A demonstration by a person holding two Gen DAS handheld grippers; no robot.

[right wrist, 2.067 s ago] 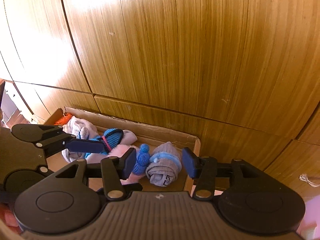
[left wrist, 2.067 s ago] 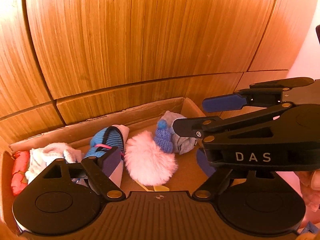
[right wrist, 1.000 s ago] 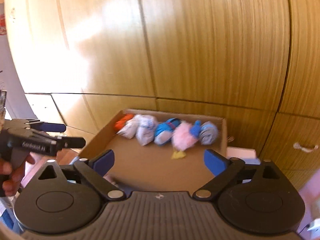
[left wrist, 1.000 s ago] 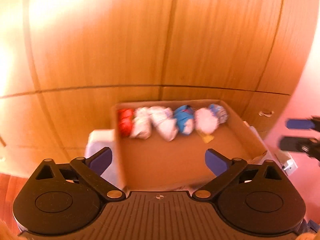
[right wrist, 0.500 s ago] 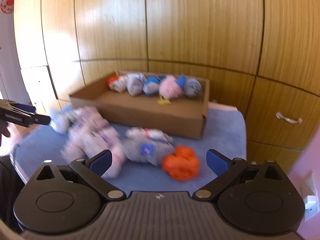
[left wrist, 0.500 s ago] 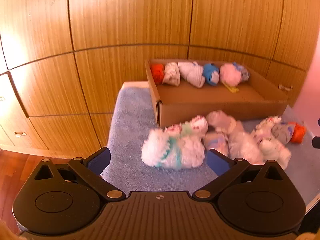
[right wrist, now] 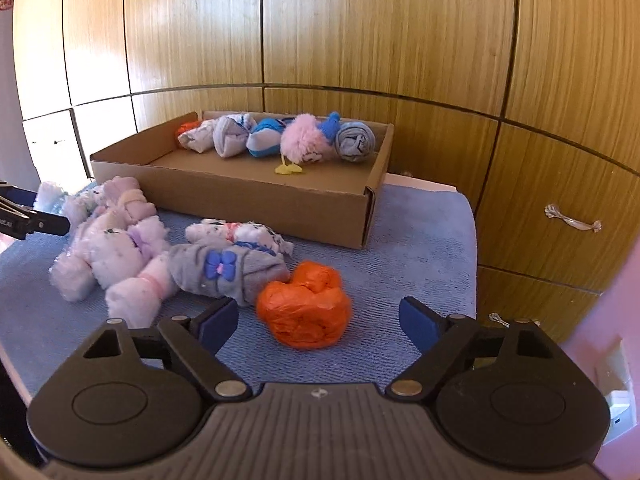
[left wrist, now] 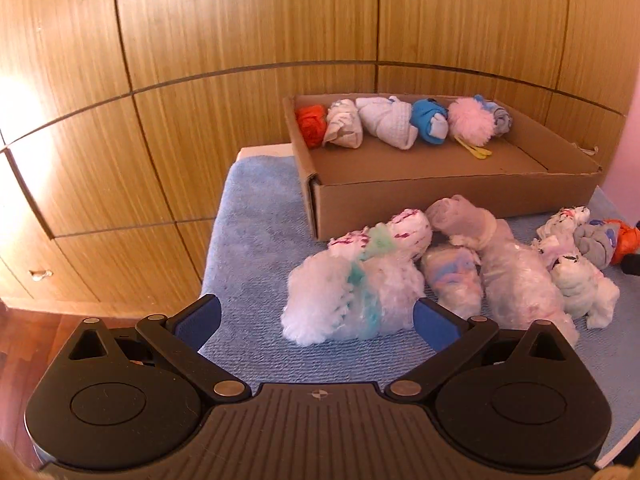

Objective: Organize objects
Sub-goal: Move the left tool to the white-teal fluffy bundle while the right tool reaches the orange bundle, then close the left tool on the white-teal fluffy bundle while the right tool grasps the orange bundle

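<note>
Just ahead of the right gripper (right wrist: 318, 320), whose jaws stand wide apart and hold nothing, lies the crumpled orange sock bundle (right wrist: 304, 306) on the blue terry towel (right wrist: 420, 248) that covers the tabletop; the grey rolled sock with the blue bow (right wrist: 224, 270) touches it at its 9 o'clock. That contact is the likeliest trouble: if the jaws shut slightly off centre, I judge they would catch the grey roll as well, or push the orange bundle away across the towel's pile. The left gripper (left wrist: 316, 322) is likewise spread and empty, and the fluffy white bundle with the teal band (left wrist: 352, 300) sits between its fingers, pressed against a pale striped roll (left wrist: 454, 282) at 3 o'clock; soft plush could squash and slip free, or drag its neighbours. The shallow brown cardboard box (right wrist: 256, 204) waits at 12 o'clock, near the pile, with a row of rolled socks, among them a fuzzy pink pompom bundle (right wrist: 302, 144), along its far wall and its near floor bare; a carried bundle could clip the low front wall and shove the light box. Behind the box rise wooden cupboard panels (right wrist: 360, 40), and a metal drawer handle (right wrist: 572, 221) shows at 3 o'clock, with red-brown wood floor (left wrist: 24, 332) below in the left view.
</note>
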